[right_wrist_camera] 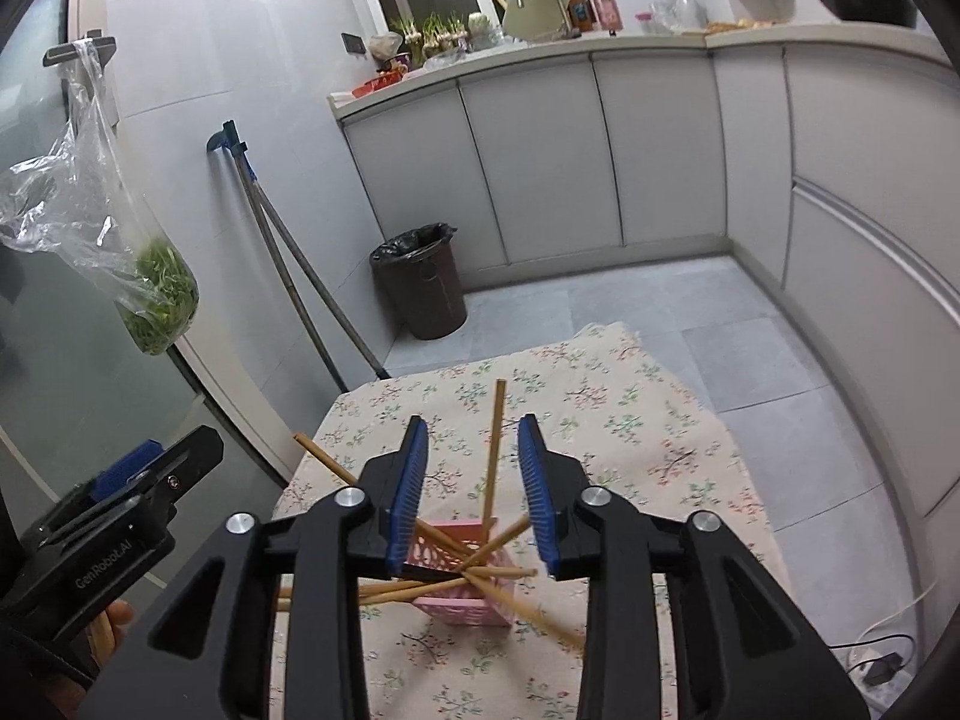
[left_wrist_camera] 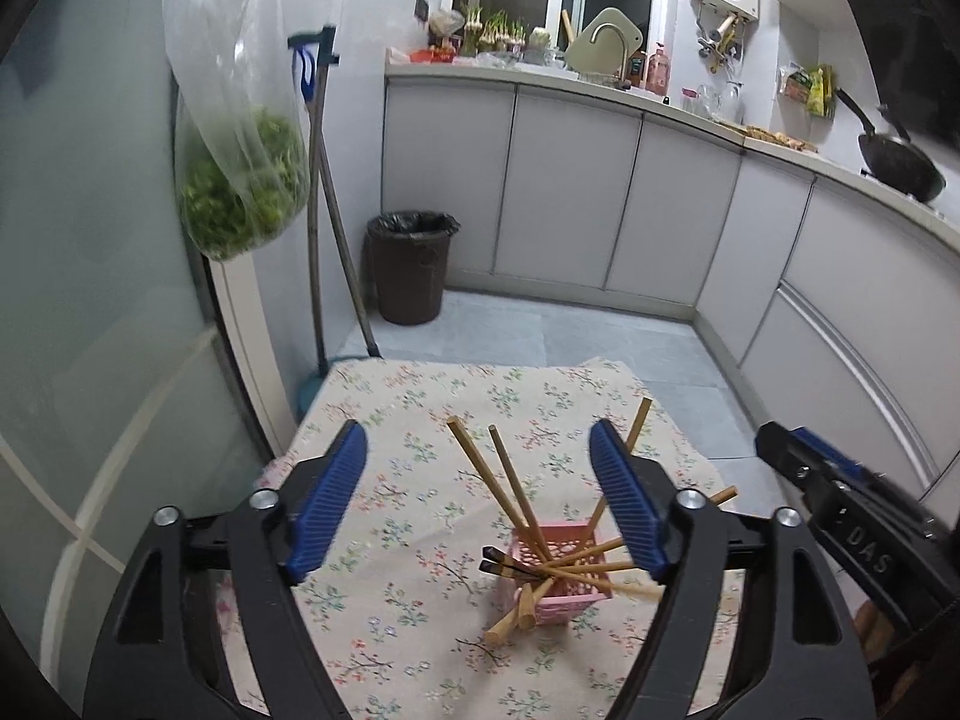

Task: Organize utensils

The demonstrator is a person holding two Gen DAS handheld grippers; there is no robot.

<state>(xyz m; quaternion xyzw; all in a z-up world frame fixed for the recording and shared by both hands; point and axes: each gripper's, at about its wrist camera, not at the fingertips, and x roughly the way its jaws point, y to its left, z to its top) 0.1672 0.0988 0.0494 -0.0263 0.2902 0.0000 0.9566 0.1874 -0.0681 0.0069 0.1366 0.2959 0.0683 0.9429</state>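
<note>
A: Chopsticks [left_wrist_camera: 516, 483] all standing or leaning in pink basket [left_wrist_camera: 561, 597], fanned out in every direction, just below and ahead of both tools. None loose on floral cloth [left_wrist_camera: 420, 414] as far as visible.

B: Left gripper [left_wrist_camera: 477, 495]?

A: Spread wide, nothing between blue pads, basket just beyond right-hand finger. No earlier picture to compare.

B: Right gripper [right_wrist_camera: 474, 489]?

A: Partly open, narrow gap; one upright chopstick [right_wrist_camera: 495, 450] seen through gap, beyond the pads, not pinched. Basket directly under fingertips.

B: Progress?

A: Judged near complete: collecting apparently done, both tools empty. Possibly left: straightening the tilted sticks. Far side of basket hidden, so unconfirmed.
</note>
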